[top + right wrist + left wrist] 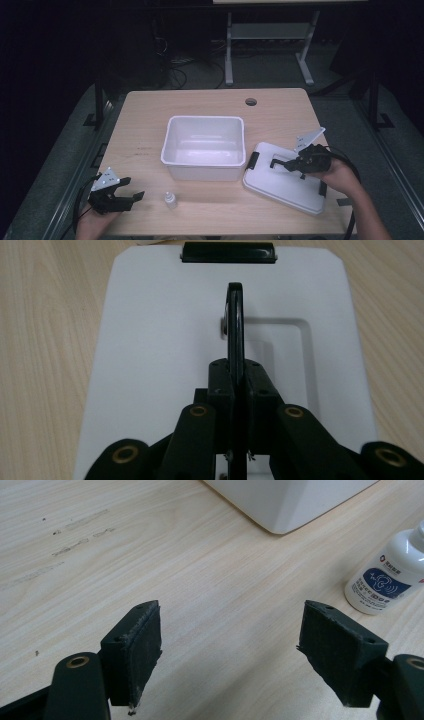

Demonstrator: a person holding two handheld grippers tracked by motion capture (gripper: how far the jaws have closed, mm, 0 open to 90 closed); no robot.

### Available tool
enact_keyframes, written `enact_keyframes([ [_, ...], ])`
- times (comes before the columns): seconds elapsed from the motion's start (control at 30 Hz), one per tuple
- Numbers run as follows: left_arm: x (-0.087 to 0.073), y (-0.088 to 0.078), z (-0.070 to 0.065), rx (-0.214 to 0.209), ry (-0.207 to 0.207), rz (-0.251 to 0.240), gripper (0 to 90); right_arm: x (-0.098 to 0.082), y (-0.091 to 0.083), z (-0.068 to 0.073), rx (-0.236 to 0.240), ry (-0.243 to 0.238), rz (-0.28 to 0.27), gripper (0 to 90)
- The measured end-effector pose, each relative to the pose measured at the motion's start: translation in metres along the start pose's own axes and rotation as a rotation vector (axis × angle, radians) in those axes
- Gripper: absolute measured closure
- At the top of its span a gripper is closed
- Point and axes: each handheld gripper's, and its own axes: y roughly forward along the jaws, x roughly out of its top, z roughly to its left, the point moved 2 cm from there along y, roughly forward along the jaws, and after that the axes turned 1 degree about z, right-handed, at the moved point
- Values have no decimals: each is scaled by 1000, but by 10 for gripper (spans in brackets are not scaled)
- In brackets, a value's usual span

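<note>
A white lid [280, 186] lies flat on the table to the right of an open white bin [205, 119]. My right gripper [289, 164] is shut on the lid's thin black handle [235, 310], which stands upright from the middle of the lid [150, 340]. Near the front left edge, my left gripper [133, 188] rests open just above the wood with nothing between its jaws. A small white bottle [170, 200] with a blue label [385, 577] stands upright to the right of it, apart from the left gripper [231, 615].
The bin looks empty, and its corner [285, 500] lies ahead of the left gripper. Black clips sit on the lid's ends [228, 252]. A round cable hole [251, 102] is at the table's far edge. Bare wood lies left of the bin.
</note>
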Motion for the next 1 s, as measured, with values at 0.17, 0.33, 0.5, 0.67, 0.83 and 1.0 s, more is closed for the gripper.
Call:
enact_keyframes([
  [0.17,0,1,-1,-3,1,3,246,-2,1,1,-1,9,-12,833],
  [0.33,1,3,-2,-5,3,9,246,-2,-1,5,6,14,-34,796],
  [0.5,1,3,-3,-9,9,8,246,-1,0,13,8,21,-39,734],
  [0.67,1,2,-3,-9,8,6,246,-1,-1,21,-3,15,-45,659],
  [0.83,1,3,-4,-10,12,11,246,-1,-5,30,-29,9,-66,601],
  [1.0,2,3,-5,-12,16,12,246,0,-11,41,-60,-13,-101,573],
])
